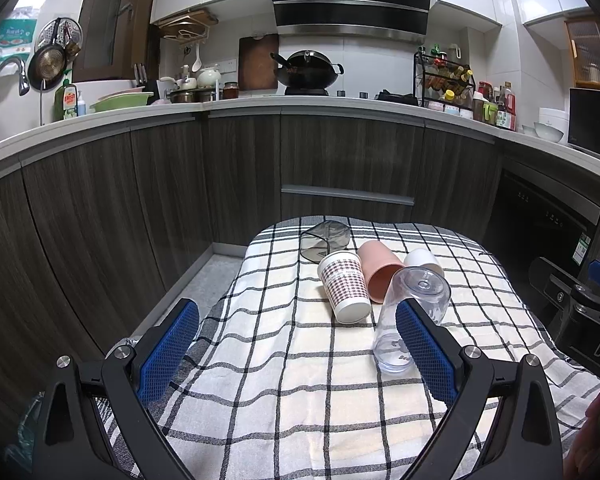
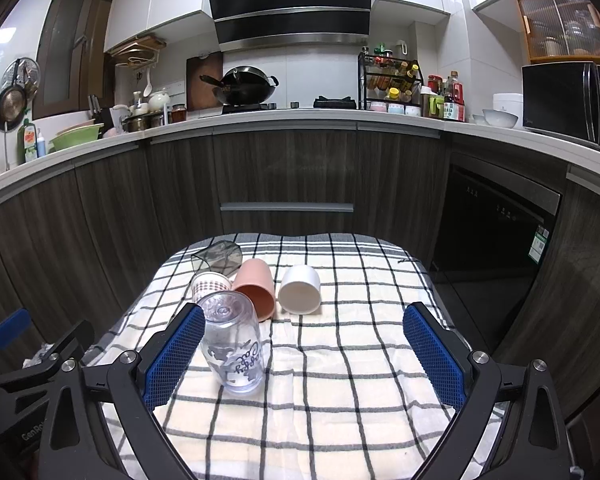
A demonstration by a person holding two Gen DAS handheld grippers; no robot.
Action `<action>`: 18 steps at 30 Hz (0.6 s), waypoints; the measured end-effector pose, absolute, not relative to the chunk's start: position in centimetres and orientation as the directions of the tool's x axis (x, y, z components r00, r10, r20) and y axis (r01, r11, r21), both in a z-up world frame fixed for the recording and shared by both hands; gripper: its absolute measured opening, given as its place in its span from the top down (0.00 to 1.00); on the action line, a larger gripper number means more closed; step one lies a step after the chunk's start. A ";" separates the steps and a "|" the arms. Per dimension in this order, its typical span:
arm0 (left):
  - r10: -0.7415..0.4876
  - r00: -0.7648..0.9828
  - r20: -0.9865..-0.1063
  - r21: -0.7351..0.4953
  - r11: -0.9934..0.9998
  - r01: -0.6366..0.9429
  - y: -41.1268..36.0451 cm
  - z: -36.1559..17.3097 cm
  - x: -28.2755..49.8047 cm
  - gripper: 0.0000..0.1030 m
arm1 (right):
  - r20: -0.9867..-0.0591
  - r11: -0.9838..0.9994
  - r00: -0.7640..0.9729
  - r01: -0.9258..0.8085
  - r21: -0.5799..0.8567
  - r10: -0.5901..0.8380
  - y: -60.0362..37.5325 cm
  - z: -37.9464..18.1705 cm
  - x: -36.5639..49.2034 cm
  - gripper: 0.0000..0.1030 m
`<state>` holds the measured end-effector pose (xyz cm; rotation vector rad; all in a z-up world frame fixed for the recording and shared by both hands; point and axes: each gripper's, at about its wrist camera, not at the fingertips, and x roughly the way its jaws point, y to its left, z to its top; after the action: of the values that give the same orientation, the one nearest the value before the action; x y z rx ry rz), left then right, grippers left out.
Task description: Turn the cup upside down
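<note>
1. Currently both grippers hang low over the worktop [image 2: 340,420], which is draped in a checked cloth; the left gripper [image 1: 298,350] and the right gripper [image 2: 304,354] each have their blue pads spread wide apart, holding nothing.
2. Near the middle of both frames stands the clear cup [image 2: 232,344], mouth down on the cloth and base up, with printed lettering reading inverted, so by my reading it is already flipped.
3. It sits just beside the right gripper's left pad [image 2: 172,360] in the right wrist view, and partly behind the left gripper's right pad [image 1: 424,352] in the left wrist view; whether either pad touches it I cannot tell.
4. Behind it, toward centre frame, four more cups lie on their sides in a cluster: a dotted paper cup [image 1: 344,286], a pink cup [image 2: 256,286], a white cup [image 2: 300,289] and a smoky grey cup [image 2: 218,258].
5. Wide-spread pads suit either a release or an approach to the next cup; the dotted one looks nearest the left gripper.
</note>
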<state>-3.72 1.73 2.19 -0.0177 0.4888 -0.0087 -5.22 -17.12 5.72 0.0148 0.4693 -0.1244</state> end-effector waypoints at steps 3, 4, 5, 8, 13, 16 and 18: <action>-0.008 0.883 -0.469 -0.017 1.000 0.001 1.7 2.2 -3.7 0.02 | -0.451 0.992 0.885 0.123 -0.014 -0.116 -17.1 5.7 -5.2 0.03; -0.008 0.883 -0.469 -0.016 1.000 0.000 1.8 2.2 -3.7 0.02 | -0.450 0.992 0.885 0.124 -0.014 -0.117 -17.2 5.7 -5.2 0.03; -0.006 0.883 -0.470 -0.017 1.000 -0.002 1.8 2.2 -3.7 0.02 | -0.451 0.992 0.885 0.124 -0.014 -0.117 -17.1 5.7 -5.2 0.03; 0.004 0.882 -0.471 -0.011 1.000 -0.011 1.7 2.2 -3.7 0.02 | -0.452 0.992 0.884 0.124 -0.014 -0.117 -17.1 5.7 -5.2 0.03; 0.010 0.883 -0.470 -0.004 1.000 -0.014 1.5 2.3 -3.6 0.02 | -0.453 0.992 0.884 0.124 -0.015 -0.117 -17.1 5.7 -5.2 0.03; 0.008 0.883 -0.470 -0.005 1.000 -0.012 1.5 2.2 -3.6 0.02 | -0.453 0.992 0.884 0.123 -0.014 -0.116 -17.1 5.7 -5.2 0.03; 0.008 0.884 -0.468 -0.001 1.000 -0.009 1.4 2.3 -3.7 0.02 | -0.453 0.992 0.884 0.124 -0.015 -0.117 -17.1 5.7 -5.2 0.03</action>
<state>-3.69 1.42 2.28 -0.0035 0.4867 0.0087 -5.24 -17.13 5.72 0.0149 0.4704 -0.1250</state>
